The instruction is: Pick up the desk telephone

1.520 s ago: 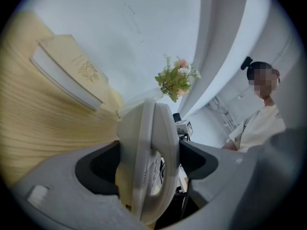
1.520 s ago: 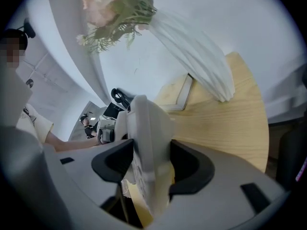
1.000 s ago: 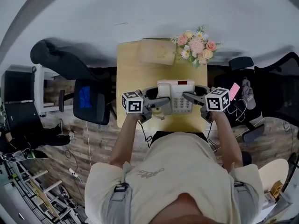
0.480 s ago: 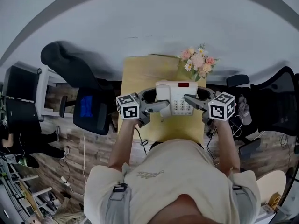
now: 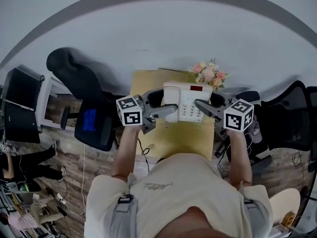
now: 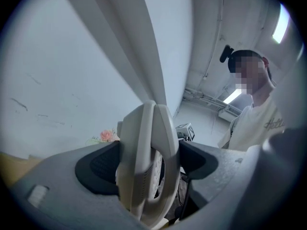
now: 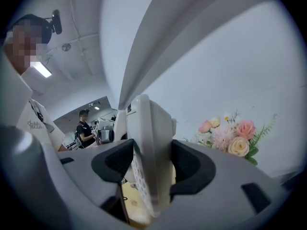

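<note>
A white wall (image 5: 158, 38) fills the upper part of the head view, and a wood-plank floor (image 5: 99, 157) runs along the lower left. At frame centre stands a yellow bench (image 5: 183, 138), with a black chair (image 5: 74, 76) at its left. The phone (image 5: 184, 103), white with a keypad and a red strip near its top edge, sits in the middle of the frame over the bench's far half, gripped from both sides. Pink and cream flowers (image 5: 210, 73) stand just beyond it, toward the upper right. The left claw (image 5: 167, 113) pinches the phone's left edge, where the handset lies. Its own view shows both dark pads pressed on the white body. The right claw (image 5: 202, 105) pinches the right edge the same way, with a strip of bench showing under the phone in that view.
</note>
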`<state>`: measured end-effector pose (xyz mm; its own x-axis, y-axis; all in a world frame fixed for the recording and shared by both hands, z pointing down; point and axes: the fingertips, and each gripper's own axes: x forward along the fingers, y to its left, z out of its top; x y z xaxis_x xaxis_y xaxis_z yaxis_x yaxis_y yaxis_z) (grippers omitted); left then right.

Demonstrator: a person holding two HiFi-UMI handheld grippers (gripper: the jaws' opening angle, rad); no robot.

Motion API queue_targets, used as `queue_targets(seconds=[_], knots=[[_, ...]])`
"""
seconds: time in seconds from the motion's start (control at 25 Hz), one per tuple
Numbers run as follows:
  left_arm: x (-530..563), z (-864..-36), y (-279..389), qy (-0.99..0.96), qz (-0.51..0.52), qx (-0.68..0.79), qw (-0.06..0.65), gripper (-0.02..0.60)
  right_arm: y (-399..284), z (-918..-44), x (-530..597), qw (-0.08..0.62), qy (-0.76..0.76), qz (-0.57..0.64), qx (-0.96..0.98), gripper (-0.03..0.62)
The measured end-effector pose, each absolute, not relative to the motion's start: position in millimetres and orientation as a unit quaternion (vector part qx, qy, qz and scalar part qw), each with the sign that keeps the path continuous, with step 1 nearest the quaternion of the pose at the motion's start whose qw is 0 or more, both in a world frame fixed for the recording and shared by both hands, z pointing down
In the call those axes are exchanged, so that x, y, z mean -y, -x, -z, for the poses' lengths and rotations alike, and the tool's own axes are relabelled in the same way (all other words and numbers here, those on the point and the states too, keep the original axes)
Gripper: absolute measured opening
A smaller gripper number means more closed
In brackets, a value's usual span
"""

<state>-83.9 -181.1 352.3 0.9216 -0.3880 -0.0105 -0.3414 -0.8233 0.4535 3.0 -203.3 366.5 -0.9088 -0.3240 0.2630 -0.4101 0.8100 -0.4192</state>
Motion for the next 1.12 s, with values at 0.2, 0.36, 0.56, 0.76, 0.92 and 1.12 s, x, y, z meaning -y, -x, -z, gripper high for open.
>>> queue_targets(seconds=[0.2, 0.36, 0.56, 0.76, 0.92, 1.12], knots=[[175.7, -325.5, 81.7, -0.959, 0.062, 0.187, 0.205, 0.376, -5.1, -337.5, 198.8, 0.077, -0.205, -0.202, 0.954, 0.235], [173.8, -311.3, 80.1, -0.962, 0.069, 0.185, 0.190, 0.376, -6.8, -321.7, 196.8, 0.076, -0.209, -0.183, 0.958, 0.235], [171.7, -306.6, 78.5, -0.964, 0.065, 0.182, 0.181, 0.376, -8.6, -317.7, 194.5, 0.075, -0.210, -0.176, 0.959, 0.235], [170.5, -305.6, 76.0, -0.964, 0.063, 0.181, 0.182, 0.376, -10.8, -314.7, 193.4, 0.075, -0.214, -0.170, 0.959, 0.235], [170.4, -307.3, 76.2, -0.964, 0.065, 0.181, 0.183, 0.376, -10.4, -316.1, 193.4, 0.075, -0.214, -0.170, 0.959, 0.235], [170.2, -307.4, 75.9, -0.965, 0.064, 0.181, 0.179, 0.376, -11.0, -317.1, 193.2, 0.072, -0.214, -0.169, 0.959, 0.235]])
